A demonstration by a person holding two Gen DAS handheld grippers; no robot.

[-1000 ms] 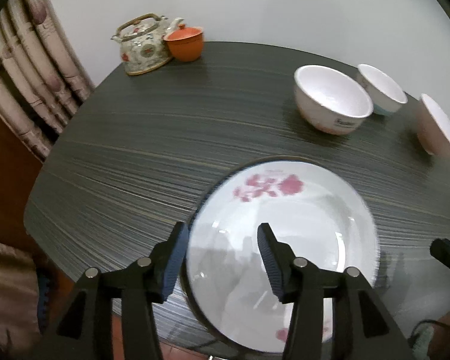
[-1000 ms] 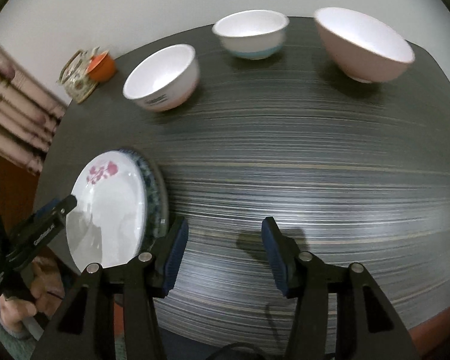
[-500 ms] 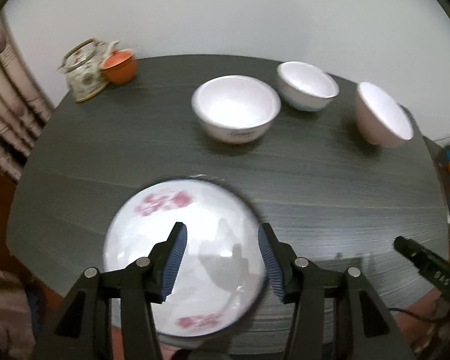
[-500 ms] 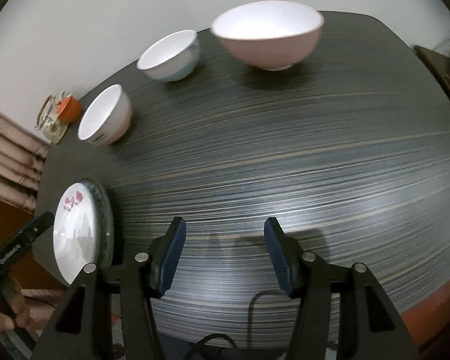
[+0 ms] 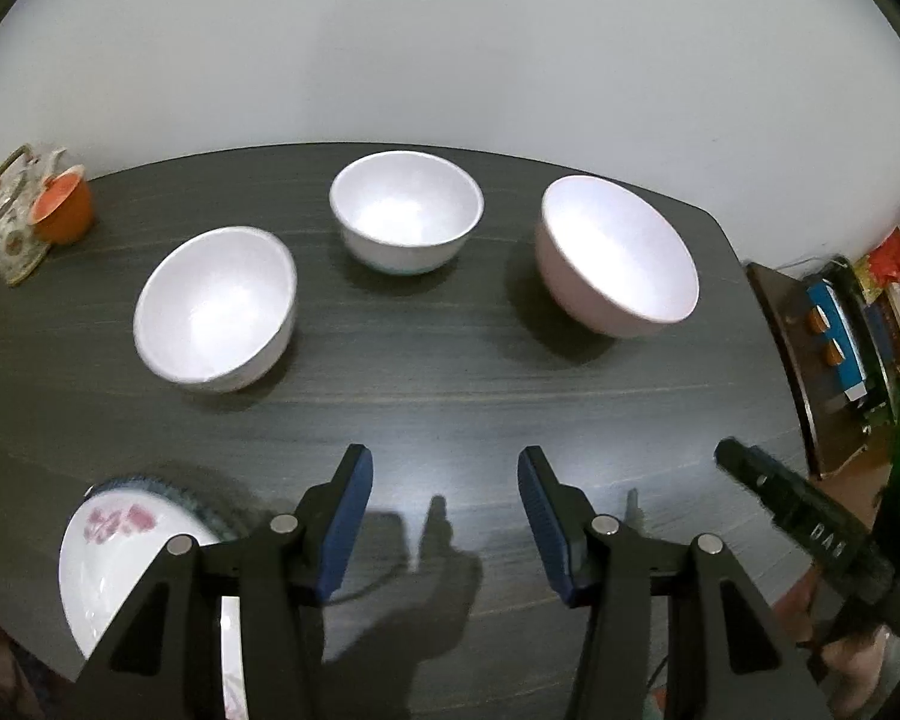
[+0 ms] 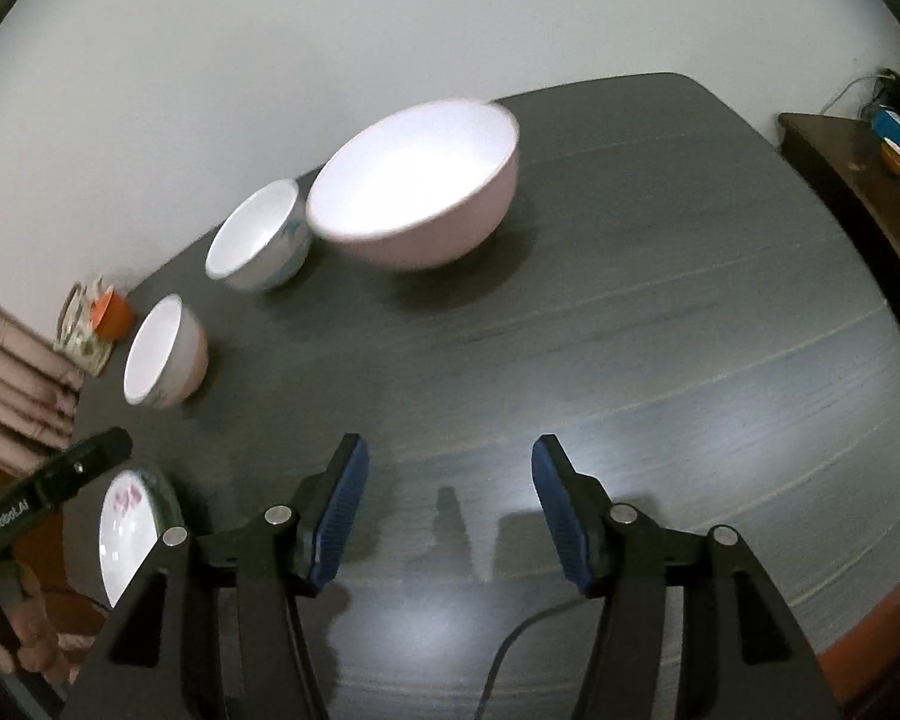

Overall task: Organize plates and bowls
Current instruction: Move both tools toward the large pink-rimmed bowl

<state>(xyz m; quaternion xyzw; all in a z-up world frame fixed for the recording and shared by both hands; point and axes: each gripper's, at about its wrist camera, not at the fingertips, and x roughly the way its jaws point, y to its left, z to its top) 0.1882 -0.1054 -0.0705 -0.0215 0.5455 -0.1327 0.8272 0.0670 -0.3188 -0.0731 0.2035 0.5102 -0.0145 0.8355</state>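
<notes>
Three bowls stand on the dark table (image 5: 450, 360): a white bowl (image 5: 216, 309) at left, a smaller white bowl (image 5: 406, 219) behind, and a large pink bowl (image 5: 615, 255) at right. A white flowered plate (image 5: 132, 558) lies on a blue-rimmed plate (image 5: 204, 507) at the near left edge. My left gripper (image 5: 444, 519) is open and empty above bare table. My right gripper (image 6: 447, 510) is open and empty, in front of the pink bowl (image 6: 417, 198). In the right wrist view the small bowl (image 6: 258, 237), the white bowl (image 6: 162, 354) and the plates (image 6: 135, 531) also show.
A patterned teapot (image 5: 9, 225) and an orange cup (image 5: 63, 207) stand at the far left corner. A wall runs behind the table. A dark side cabinet (image 5: 810, 348) with clutter stands to the right. Curtains (image 6: 12, 372) hang at left.
My left gripper has swung right, off the stacked plates, and now faces the bowls. My right gripper has also turned right, so the pink bowl sits closer ahead of it.
</notes>
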